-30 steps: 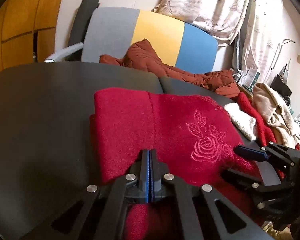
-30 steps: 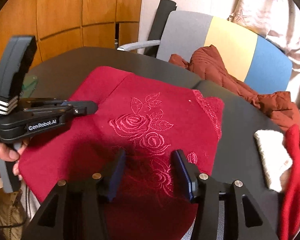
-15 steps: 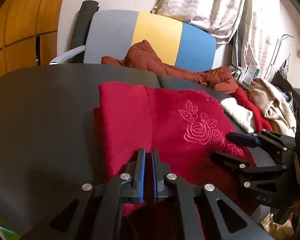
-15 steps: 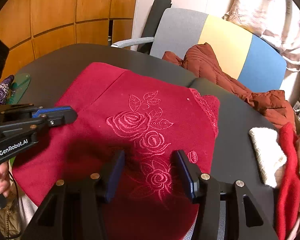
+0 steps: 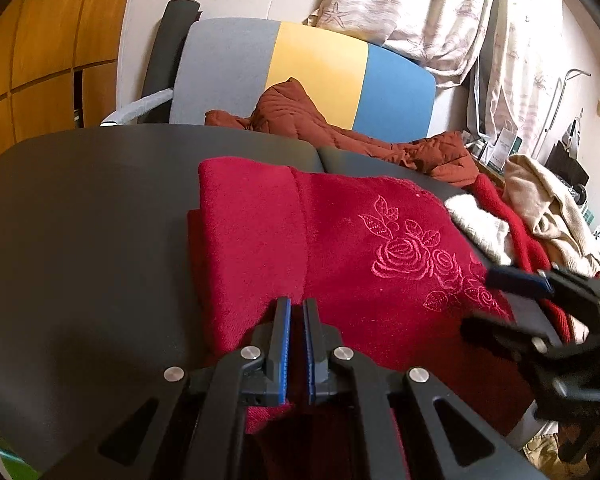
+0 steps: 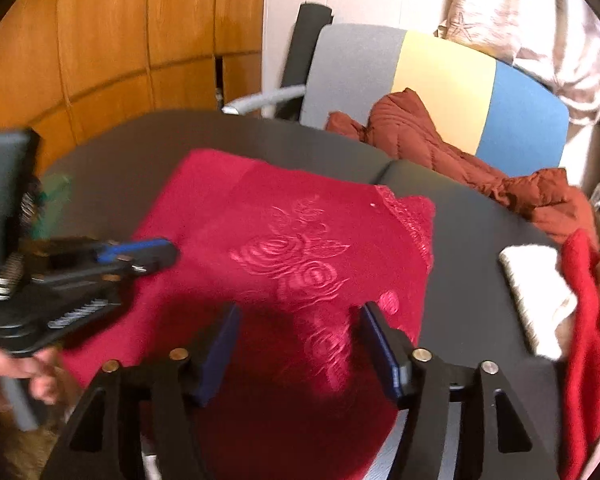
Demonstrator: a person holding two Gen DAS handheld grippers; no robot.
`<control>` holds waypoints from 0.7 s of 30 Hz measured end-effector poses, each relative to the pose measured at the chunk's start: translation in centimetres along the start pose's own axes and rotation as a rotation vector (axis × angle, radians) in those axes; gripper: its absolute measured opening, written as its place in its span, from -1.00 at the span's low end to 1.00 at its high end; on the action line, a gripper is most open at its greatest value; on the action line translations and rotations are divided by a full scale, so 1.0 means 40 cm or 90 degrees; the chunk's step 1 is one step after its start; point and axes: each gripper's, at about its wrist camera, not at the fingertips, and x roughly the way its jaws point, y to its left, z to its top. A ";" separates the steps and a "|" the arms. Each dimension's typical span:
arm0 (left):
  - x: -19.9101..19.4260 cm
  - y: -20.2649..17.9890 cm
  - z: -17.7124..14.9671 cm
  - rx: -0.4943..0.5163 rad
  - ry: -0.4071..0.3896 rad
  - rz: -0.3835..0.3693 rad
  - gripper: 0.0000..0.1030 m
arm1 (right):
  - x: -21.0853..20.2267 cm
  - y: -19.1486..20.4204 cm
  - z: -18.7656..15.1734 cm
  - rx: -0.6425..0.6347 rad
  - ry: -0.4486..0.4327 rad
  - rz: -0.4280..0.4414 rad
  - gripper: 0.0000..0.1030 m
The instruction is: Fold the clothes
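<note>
A folded red garment (image 5: 340, 240) with embroidered roses lies flat on the dark table (image 5: 80, 220). My left gripper (image 5: 296, 304) hovers over its near edge with the jaws shut to a thin slit, and I see no cloth pinched there. In the right wrist view the left gripper (image 6: 160, 252) shows from the side at the left edge of the garment (image 6: 300, 220). My right gripper (image 6: 300, 312) is over the near right part. Its jaws are opening and the pads are not pressing on the cloth below. In the left wrist view, the right gripper (image 5: 484, 300) enters from the right.
A grey, yellow and blue chair (image 5: 320, 72) stands behind the table, a rust quilted jacket (image 5: 300, 120) draped on it. At the table's right edge lie a white cloth (image 5: 476, 224), a red cloth (image 6: 584, 320) and a beige garment (image 5: 548, 196). A hand (image 6: 4, 364) holds the left gripper.
The right gripper's jaws have spread wider over the garment. The left gripper has stayed shut and almost in place. The garment has not moved.
</note>
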 end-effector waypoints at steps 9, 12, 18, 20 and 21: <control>0.000 0.007 0.000 0.011 -0.002 -0.018 -0.87 | -0.016 0.010 -0.133 -0.063 0.022 -0.016 0.26; -0.013 0.022 -0.006 -0.027 -0.019 -0.042 -0.86 | -0.019 -0.027 -0.135 -0.016 0.027 0.028 0.28; -0.073 0.095 0.027 -0.113 -0.061 -0.075 -0.56 | -0.066 -0.068 -0.092 0.030 -0.003 0.081 0.38; -0.096 0.125 0.043 -0.129 -0.084 -0.059 -0.35 | -0.092 -0.100 -0.081 0.082 -0.037 0.096 0.51; -0.095 0.142 0.050 -0.144 -0.080 -0.073 -0.34 | -0.098 -0.115 -0.077 0.106 -0.046 0.103 0.55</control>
